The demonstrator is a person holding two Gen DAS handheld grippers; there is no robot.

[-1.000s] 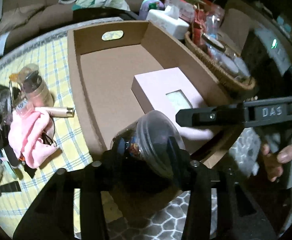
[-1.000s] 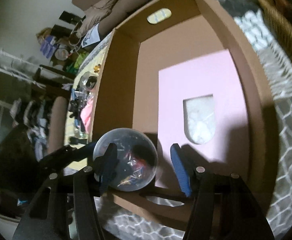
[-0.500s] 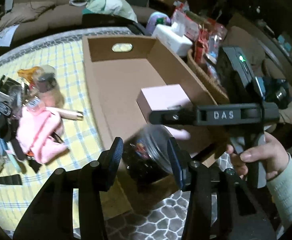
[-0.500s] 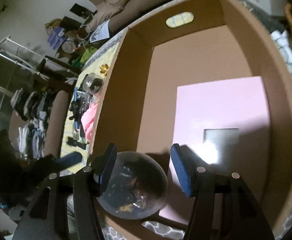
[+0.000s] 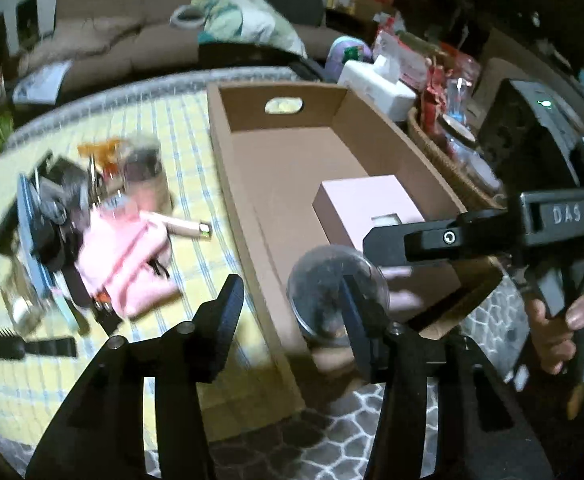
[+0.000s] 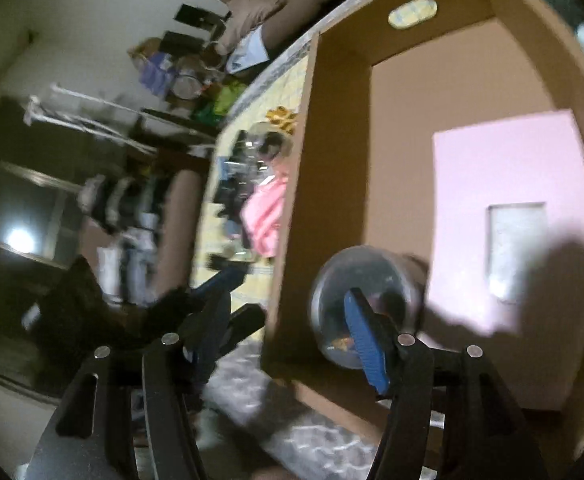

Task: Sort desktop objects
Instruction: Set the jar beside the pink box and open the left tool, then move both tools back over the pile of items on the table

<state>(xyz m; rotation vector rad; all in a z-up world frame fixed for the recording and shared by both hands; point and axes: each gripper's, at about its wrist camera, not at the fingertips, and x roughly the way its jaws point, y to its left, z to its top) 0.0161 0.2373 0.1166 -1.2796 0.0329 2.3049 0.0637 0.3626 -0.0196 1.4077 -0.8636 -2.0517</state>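
A clear round jar point(image 5: 328, 280) with dark bits inside lies on its side in the near corner of the open cardboard box point(image 5: 228, 184), lid towards me. My left gripper point(image 5: 292, 316) hangs over the box's near left wall, its jaws opening; the jar sits behind its right finger, untouched. A pink box point(image 5: 364, 204) with a window lies beside the jar. In the right wrist view my right gripper point(image 6: 288, 328) is open and widening, straddling the box wall point(image 6: 292, 200). The jar point(image 6: 356, 280) shows behind its right pad, next to the pink box point(image 6: 504, 184).
A pile on the yellow checked cloth left of the box holds a pink cloth point(image 5: 120, 256), a slim tube point(image 5: 180, 226) and a black brush point(image 5: 24, 347). A wicker basket point(image 5: 452, 168) and tissue box point(image 5: 376, 80) stand to the right. A hand point(image 5: 560, 332) grips the right tool.
The jar left my left gripper's grip and now lies in the box corner. My left gripper has drawn back and to the left. The right gripper also shifted left of the jar.
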